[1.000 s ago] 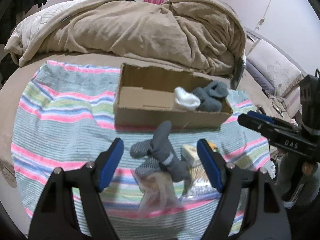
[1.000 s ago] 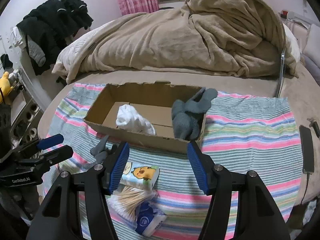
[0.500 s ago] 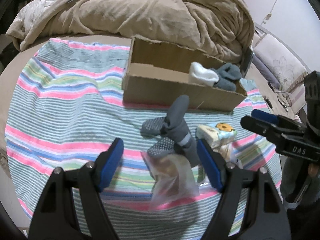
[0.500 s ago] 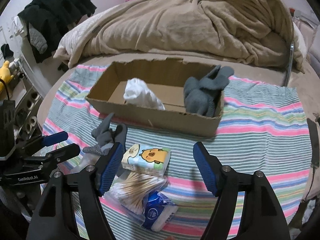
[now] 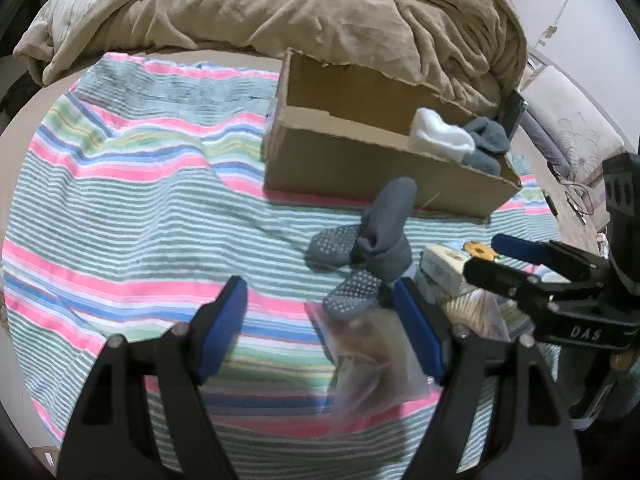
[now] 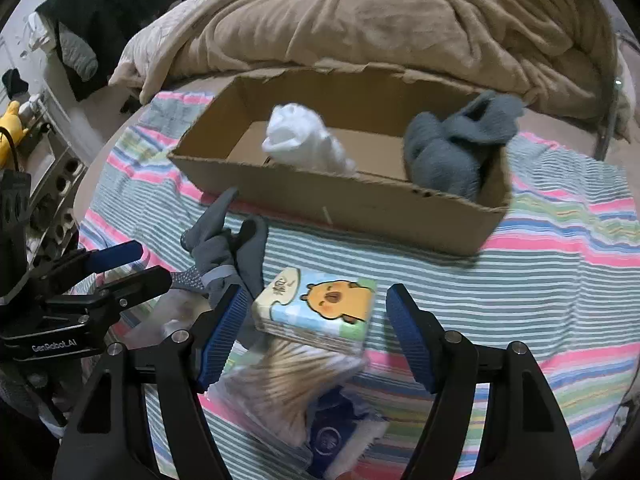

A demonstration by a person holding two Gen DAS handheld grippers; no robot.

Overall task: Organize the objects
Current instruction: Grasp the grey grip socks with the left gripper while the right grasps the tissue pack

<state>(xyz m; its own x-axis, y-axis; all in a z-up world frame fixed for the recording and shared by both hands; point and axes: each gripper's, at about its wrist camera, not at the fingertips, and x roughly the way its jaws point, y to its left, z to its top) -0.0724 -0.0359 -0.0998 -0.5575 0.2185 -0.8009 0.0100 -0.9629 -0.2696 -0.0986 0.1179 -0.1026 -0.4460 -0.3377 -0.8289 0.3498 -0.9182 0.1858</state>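
— Socks first: where do they lie?
— Grey grip socks (image 5: 372, 256) sit knotted on the striped blanket (image 5: 120, 208), just in front of the cardboard box (image 5: 360, 168). Inside the box lie a white sock bundle (image 6: 300, 140) and a grey sock bundle (image 6: 452, 148).
— And the left gripper (image 5: 320, 324)?
— Spread wide, pinching nothing. A clear plastic bag (image 5: 368, 352) lies between its fingers, and the nearer grip sock pokes in by the right-hand finger.
— The right gripper (image 6: 312, 328)?
— Also spread and holding nothing, with its fingers either side of a tissue pack with a yellow cartoon animal (image 6: 320, 304). That pack rests partly on a bag of cotton swabs (image 6: 288, 376), with a blue packet (image 6: 340, 432) below it.
— Anything crowding them?
— A rumpled tan duvet (image 6: 360, 16) presses against the box's far wall, and the two grippers hang close together over the same small heap
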